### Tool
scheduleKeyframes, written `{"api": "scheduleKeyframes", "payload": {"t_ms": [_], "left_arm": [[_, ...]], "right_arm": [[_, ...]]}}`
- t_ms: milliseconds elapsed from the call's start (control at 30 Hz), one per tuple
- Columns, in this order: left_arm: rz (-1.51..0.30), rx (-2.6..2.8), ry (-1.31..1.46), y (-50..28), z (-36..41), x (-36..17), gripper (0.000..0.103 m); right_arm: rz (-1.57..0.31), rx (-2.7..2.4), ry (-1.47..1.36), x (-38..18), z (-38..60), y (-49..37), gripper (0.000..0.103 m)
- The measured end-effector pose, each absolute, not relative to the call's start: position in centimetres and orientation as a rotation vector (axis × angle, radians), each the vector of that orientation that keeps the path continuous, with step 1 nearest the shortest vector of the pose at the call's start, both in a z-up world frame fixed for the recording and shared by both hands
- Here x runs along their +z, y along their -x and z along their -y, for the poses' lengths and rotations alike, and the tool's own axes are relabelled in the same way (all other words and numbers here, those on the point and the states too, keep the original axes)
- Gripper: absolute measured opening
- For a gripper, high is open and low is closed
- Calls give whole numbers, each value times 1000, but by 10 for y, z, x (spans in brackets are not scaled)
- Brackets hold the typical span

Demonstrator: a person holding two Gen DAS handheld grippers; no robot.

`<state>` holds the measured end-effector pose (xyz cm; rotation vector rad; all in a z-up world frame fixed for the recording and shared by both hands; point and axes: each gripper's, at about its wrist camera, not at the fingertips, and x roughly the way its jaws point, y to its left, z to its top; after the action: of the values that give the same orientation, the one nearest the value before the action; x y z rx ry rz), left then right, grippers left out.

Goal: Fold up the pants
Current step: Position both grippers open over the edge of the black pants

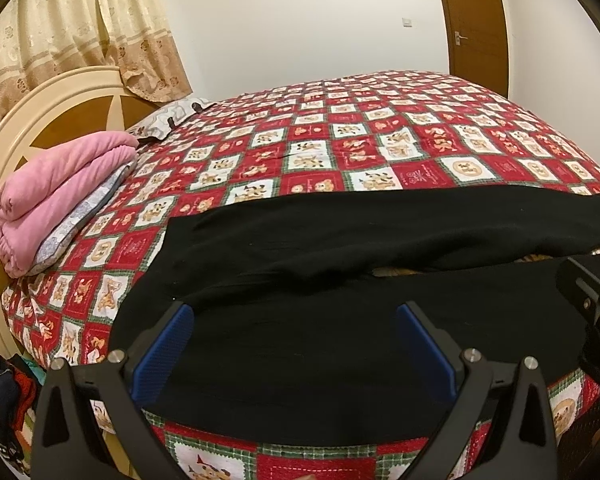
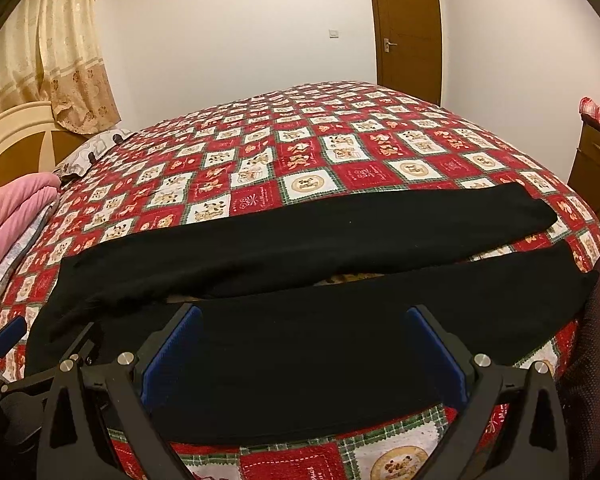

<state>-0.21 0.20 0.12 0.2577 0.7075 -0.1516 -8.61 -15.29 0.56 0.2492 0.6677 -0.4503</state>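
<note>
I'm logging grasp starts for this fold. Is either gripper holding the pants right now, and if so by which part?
Nothing is held. The left gripper and right gripper both have their jaws wide apart above the black pants, which lie spread flat on the bed.

Matt black cloth pants [image 2: 300,344], soft and lightly creased; printed quilted cotton-like bedspread [image 1: 340,144]; fuzzy pink blanket [image 1: 52,196]; glossy wood door [image 2: 408,28]; matt black plastic left gripper [image 1: 294,344] and right gripper [image 2: 302,346] with textured blue pads [image 1: 162,356], shiny metal bolts.

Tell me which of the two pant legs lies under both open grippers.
The near pant leg, by the bed's front edge; the far pant leg lies beyond a gap showing quilt.
</note>
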Motion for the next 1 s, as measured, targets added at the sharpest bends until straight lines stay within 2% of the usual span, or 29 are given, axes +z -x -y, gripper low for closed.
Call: {"api": "scheduleKeyframes", "payload": {"t_ms": [1000], "left_arm": [[-730,-141,-261,-2,-4,-4,103]], "right_arm": [[-701,-443,-224,0,153,76,102]]}}
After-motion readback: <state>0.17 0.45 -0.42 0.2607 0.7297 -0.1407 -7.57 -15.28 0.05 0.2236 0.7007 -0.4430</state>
